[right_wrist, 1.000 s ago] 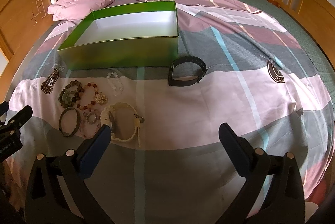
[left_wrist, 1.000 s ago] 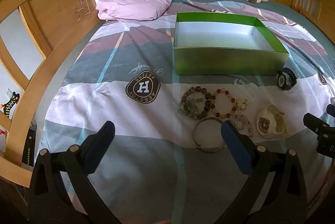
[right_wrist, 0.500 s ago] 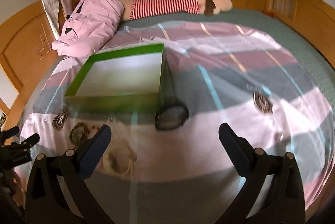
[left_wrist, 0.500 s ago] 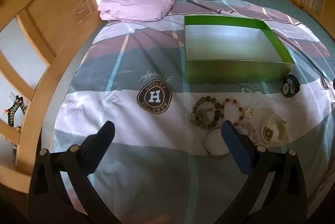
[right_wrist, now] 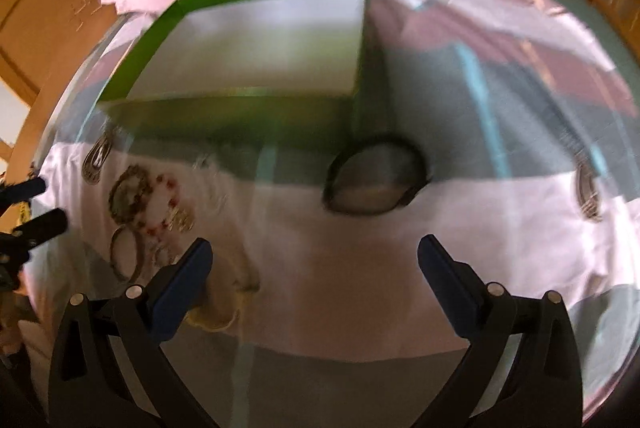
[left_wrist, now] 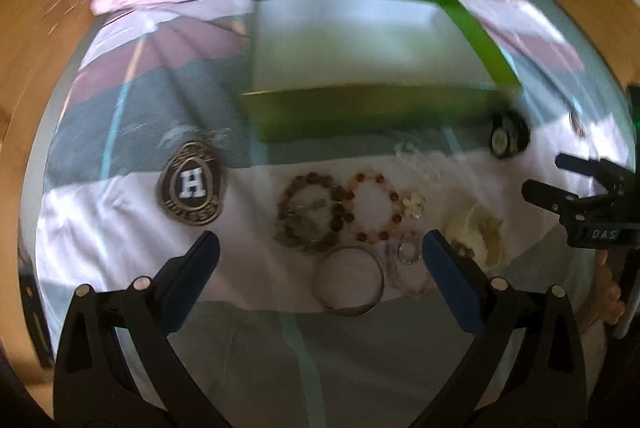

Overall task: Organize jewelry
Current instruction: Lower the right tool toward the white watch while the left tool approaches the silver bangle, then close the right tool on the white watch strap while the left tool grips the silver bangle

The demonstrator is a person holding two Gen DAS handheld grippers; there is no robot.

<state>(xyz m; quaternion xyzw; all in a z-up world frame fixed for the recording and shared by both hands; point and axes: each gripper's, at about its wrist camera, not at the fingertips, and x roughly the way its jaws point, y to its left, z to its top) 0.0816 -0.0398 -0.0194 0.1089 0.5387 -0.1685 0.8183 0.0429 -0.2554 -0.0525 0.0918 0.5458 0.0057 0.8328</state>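
Jewelry sits loose on the bedspread (left_wrist: 120, 228), clustered just in front of the green box (left_wrist: 372, 124), which lies at twelve o'clock from your left gripper (left_wrist: 318, 260). You have that gripper's jaws spread wide and holding nothing, aimed so the silver bangle (left_wrist: 349, 282) lies between the blue pads (left_wrist: 448, 276). Just beyond it at twelve o'clock lie the dark beaded bracelet (left_wrist: 310, 214) and the red-and-amber beaded bracelet (left_wrist: 372, 208), touching one another. A cream-coloured watch (left_wrist: 478, 234) lies at two o'clock, and the black watch (left_wrist: 508, 142) farther out, near the box corner.

Your right gripper (right_wrist: 310, 268) is equally wide and empty, with the black watch (right_wrist: 376, 180) at twelve o'clock ahead of it and the cream watch, blurred, by its left finger. Nothing can be seen inside the box, though blur hides detail, so the sorting looks barely begun. Keeping both tools open over different pieces probably lets each hand claim its own item. Expect the bangle to slide on soft fabric, so pinch across the rim.
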